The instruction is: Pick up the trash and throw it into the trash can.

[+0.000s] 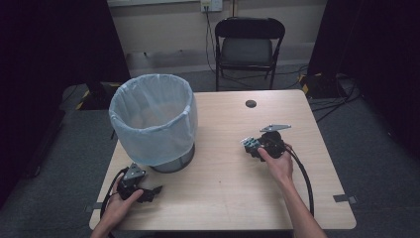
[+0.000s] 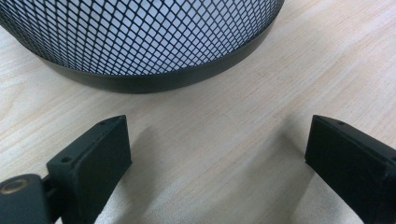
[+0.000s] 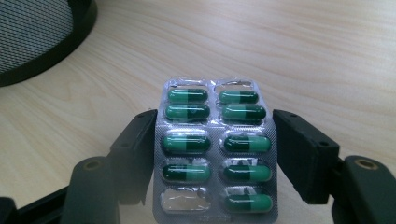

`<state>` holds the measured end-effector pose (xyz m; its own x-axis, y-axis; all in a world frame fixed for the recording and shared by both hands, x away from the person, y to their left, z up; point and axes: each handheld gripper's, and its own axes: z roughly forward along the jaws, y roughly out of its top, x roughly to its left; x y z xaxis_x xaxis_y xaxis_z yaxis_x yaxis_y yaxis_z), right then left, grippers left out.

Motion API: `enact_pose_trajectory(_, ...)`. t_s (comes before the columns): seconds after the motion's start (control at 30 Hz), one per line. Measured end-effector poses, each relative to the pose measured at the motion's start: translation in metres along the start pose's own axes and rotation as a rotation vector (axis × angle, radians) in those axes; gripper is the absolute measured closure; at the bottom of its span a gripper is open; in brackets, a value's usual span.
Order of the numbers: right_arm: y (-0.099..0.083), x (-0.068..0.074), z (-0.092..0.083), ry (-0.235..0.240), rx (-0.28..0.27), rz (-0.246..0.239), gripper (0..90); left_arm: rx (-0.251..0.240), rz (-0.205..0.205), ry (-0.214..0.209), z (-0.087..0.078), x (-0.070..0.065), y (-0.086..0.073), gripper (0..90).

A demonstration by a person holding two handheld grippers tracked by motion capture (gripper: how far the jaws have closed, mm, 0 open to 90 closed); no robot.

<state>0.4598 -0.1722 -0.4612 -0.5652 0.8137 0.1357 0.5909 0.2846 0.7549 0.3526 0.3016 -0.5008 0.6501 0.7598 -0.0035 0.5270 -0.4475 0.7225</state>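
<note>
A silver blister pack (image 3: pixel 215 154) of green capsules, one pocket empty, sits between the two black jaws of my right gripper (image 3: pixel 215 122), which press on its long sides just above the wooden table (image 3: pixel 303 56). In the high view the right gripper (image 1: pixel 250 145) holds the pack (image 1: pixel 247 142) at the table's right middle. My left gripper (image 1: pixel 154 191) rests near the front left edge, open, with nothing between its jaws. In the left gripper view the left gripper (image 2: pixel 217 149) faces the black mesh base of the bin (image 2: pixel 140 46).
A mesh waste bin (image 1: pixel 153 119) lined with a pale plastic bag stands at the table's left. A small dark round spot (image 1: pixel 251 103) marks the far side of the table (image 1: pixel 223 198). A black folding chair (image 1: pixel 247 47) stands behind it. The bin's edge (image 3: pixel 37 37) shows in the right gripper view.
</note>
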Motion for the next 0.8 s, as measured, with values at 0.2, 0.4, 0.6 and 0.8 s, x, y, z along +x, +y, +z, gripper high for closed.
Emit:
enact_pose_trajectory(0.2,0.008,0.008,-0.013,0.014,-0.029,-0.011,33.7,0.0,-0.001,0.0,0.0,0.0,0.0,6.3)
enact_pose_trajectory(0.4,0.022,0.012,-0.024,0.041,-0.068,-0.028,33.7,0.0,-0.001,0.0,0.0,0.0,0.0,6.3)
enact_pose_trajectory(0.6,0.043,0.028,-0.033,0.091,-0.122,-0.047,33.8,0.0,0.0,0.0,0.0,0.0,0.0,6.3)
enact_pose_trajectory(0.8,0.063,0.041,-0.039,0.157,-0.177,-0.072,33.8,0.0,-0.001,0.0,0.0,0.0,0.0,6.3)
